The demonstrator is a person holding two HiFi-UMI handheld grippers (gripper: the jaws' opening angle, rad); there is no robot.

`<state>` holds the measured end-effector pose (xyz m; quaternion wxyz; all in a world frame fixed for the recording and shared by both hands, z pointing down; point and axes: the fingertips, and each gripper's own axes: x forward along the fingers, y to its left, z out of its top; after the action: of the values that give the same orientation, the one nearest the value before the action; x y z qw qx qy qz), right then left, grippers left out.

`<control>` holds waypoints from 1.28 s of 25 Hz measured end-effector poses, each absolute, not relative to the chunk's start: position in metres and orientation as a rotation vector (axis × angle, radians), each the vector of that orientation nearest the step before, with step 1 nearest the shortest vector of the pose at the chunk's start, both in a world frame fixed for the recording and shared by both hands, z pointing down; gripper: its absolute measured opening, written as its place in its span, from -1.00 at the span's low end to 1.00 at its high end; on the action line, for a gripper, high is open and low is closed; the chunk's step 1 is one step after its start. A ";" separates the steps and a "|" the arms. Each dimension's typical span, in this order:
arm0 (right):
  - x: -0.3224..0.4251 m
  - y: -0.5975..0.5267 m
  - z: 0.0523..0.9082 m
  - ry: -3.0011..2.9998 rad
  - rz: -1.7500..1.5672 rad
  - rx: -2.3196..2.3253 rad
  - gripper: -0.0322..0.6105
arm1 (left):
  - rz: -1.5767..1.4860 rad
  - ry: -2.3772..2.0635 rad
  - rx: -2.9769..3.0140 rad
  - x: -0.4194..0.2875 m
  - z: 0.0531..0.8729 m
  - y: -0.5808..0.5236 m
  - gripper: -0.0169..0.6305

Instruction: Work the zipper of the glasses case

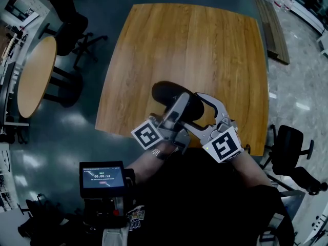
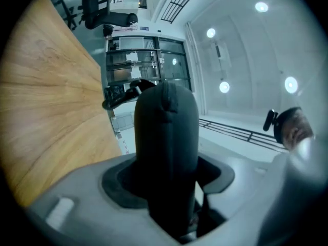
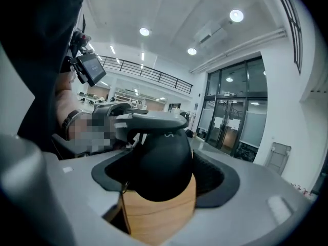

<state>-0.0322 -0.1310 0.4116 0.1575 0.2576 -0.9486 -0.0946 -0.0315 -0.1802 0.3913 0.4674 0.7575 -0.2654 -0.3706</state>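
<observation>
One black oval hard-shell glasses case (image 1: 171, 97) sits just below the middle of the head view, lifted over the near edge of the square honey-coloured wooden desk (image 1: 195, 45). The left claw (image 1: 177, 109) has it pinched. In the left gripper view the case (image 2: 166, 137) rises like a dark pillar out of the left claw (image 2: 166, 173), with both pads pressed on its sides.

The right claw (image 1: 205, 114) is spread around the case's right end. Its own view shows the rounded end of the case (image 3: 164, 163) inside the right claw (image 3: 161, 176), pads clear of it, wood grain of the desk (image 3: 159, 209) underneath.

Only that view catches a small pale logo (image 3: 167, 134) on the shell, too small to read. It also shows a tiny tab (image 3: 123, 186) dangling at the case's lower left edge. I can't tell whether that is the zipper pull.

The one piece of readable writing is "00:00:13" on the small black screen (image 1: 102, 177) at lower left of the head view.

The count is one case, two claws and two white marker cubes, the left (image 1: 148, 135) and the right (image 1: 223, 145).

Further out, a round wooden table (image 1: 36, 76) stands at the left edge. One black office chair (image 1: 72, 29) is at upper left and another (image 1: 289, 147) at right. The desk (image 2: 46, 111) fills the left of the left gripper view.
</observation>
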 end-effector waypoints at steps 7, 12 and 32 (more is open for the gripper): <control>-0.017 -0.117 0.422 -2.669 -0.329 0.670 0.14 | -0.754 -0.500 1.900 -0.023 0.411 -0.163 -0.13; 0.002 -0.116 0.425 -2.699 -0.336 0.674 0.12 | -0.792 -0.539 1.822 -0.062 0.432 -0.174 -0.06; 0.081 -0.228 0.673 -2.377 0.075 0.399 0.12 | -0.141 -0.710 2.150 -0.029 0.509 -0.056 -0.95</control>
<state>0.0810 -0.2279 0.6726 0.3571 0.1546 -0.9207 0.0289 -0.0288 -0.0555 0.5086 0.4227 0.8589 -0.2836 -0.0562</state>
